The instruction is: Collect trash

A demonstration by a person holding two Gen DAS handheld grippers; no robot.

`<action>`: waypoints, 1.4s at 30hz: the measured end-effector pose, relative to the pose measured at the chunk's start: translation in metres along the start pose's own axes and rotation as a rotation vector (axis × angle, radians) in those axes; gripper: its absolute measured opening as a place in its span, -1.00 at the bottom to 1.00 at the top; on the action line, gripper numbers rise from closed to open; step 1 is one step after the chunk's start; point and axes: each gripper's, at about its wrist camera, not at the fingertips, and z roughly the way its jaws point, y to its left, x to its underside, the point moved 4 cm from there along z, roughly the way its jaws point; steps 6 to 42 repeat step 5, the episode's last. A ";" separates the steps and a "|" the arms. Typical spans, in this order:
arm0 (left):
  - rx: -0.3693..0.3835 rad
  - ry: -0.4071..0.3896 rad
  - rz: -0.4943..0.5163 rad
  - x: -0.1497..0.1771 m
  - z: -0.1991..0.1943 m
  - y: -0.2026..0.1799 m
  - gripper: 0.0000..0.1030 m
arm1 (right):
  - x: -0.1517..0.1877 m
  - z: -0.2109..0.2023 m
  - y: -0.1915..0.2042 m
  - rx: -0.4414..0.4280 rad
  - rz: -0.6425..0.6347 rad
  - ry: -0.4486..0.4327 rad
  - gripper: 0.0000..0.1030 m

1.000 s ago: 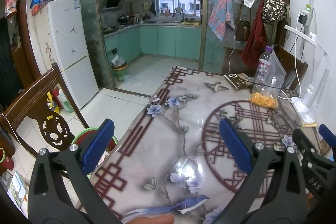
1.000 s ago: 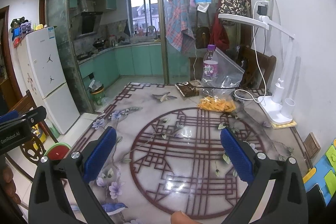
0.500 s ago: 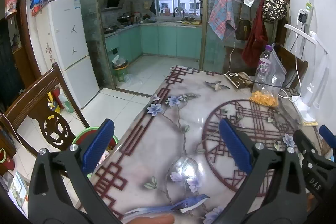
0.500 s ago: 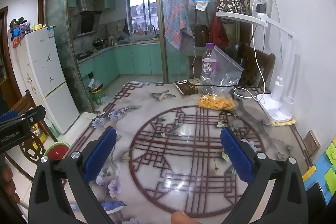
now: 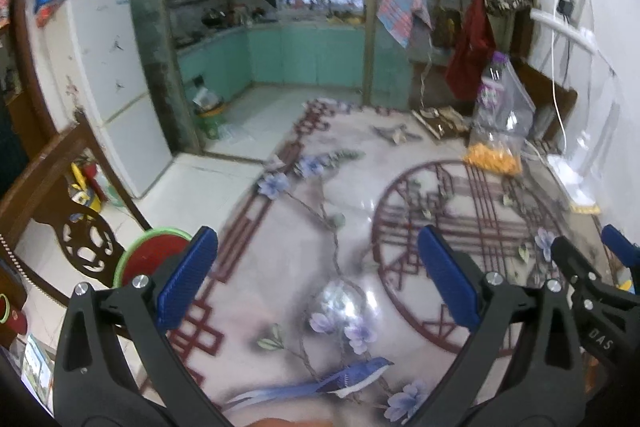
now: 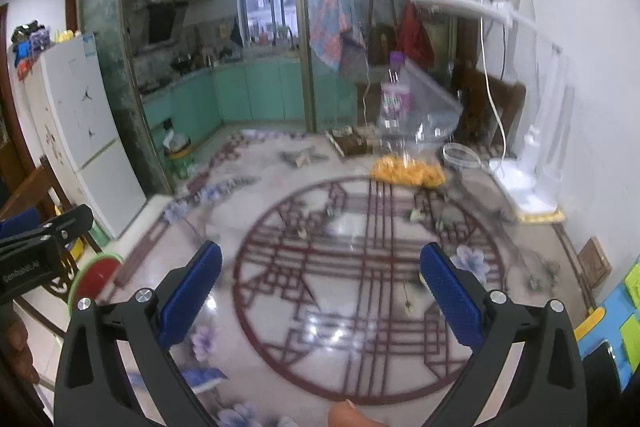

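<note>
A clear plastic bag [image 5: 505, 111] [image 6: 430, 115] with orange scraps [image 5: 493, 159] [image 6: 407, 174] at its bottom stands at the far right of the patterned table [image 5: 344, 223] [image 6: 352, 267], with a purple-capped plastic bottle [image 5: 491, 87] [image 6: 394, 99] in or against it. A flat dark wrapper [image 5: 440, 119] [image 6: 352, 143] lies just left of the bag. My left gripper [image 5: 316, 279] is open and empty above the near left part of the table. My right gripper [image 6: 320, 287] is open and empty over the round red pattern, well short of the bag.
A white desk lamp [image 5: 576, 131] [image 6: 528, 147] with its cord stands at the table's right edge by the wall. A wooden chair [image 5: 60, 195] and a red and green stool [image 5: 152, 255] stand left of the table. The kitchen floor holds a small green bin [image 5: 208, 119].
Both grippers have moved forward over the table toward the bag, which looks nearer and larger. The views are blurred by the motion. Both stay open and empty.
</note>
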 end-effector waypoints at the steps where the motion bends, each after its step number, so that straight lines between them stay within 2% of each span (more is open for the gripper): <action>1: 0.006 0.014 0.001 0.004 0.008 -0.002 0.90 | 0.008 0.012 -0.008 0.026 0.006 0.024 0.87; 5: 0.005 0.077 0.029 0.026 0.053 -0.011 0.90 | 0.039 0.064 -0.049 0.135 -0.014 0.113 0.87; 42: 0.005 0.077 0.029 0.026 0.053 -0.011 0.90 | 0.039 0.064 -0.049 0.135 -0.014 0.113 0.87</action>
